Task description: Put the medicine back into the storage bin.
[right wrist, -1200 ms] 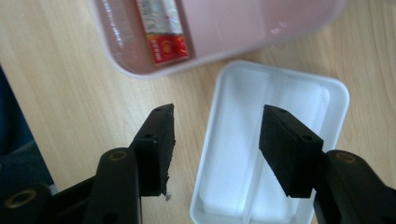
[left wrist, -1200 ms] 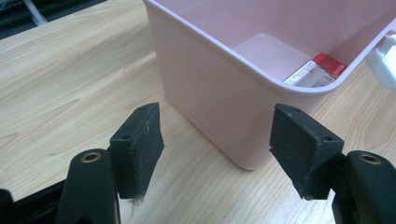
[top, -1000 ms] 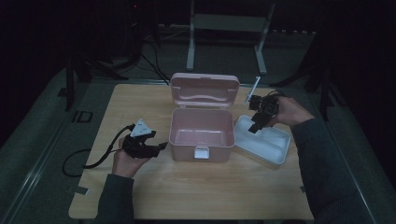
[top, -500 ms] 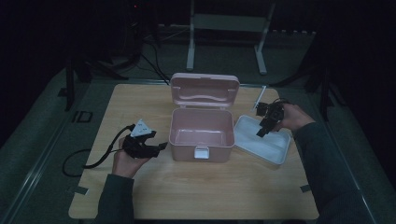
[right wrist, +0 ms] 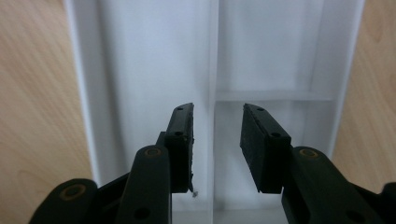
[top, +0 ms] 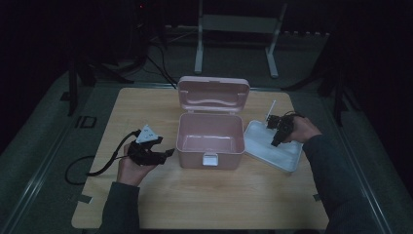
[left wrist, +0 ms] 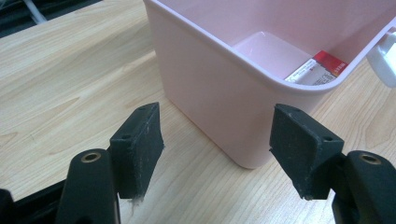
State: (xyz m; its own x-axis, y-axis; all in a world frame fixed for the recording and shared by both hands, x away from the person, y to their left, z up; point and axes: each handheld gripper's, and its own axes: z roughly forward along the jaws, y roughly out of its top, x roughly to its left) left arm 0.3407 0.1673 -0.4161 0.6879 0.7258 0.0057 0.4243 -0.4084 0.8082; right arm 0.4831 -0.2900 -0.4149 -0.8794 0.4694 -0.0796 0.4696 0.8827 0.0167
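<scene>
Two grippers work beside an open pink storage box [top: 210,139] at the middle of the wooden table [top: 204,204]. Inside the box lies a red-and-white label [left wrist: 320,67]; its print is too small to read. The left gripper [left wrist: 217,140] rests on the table just left of the box, jaws spread wide and empty, framing the box's near corner without touching it. The right gripper [right wrist: 215,135] points down over the white divided tray [top: 272,152], right of the box; its jaws have just been closing and now straddle the tray's centre rib [right wrist: 214,70], pads not pressing it. Each hand grips from behind.
</scene>
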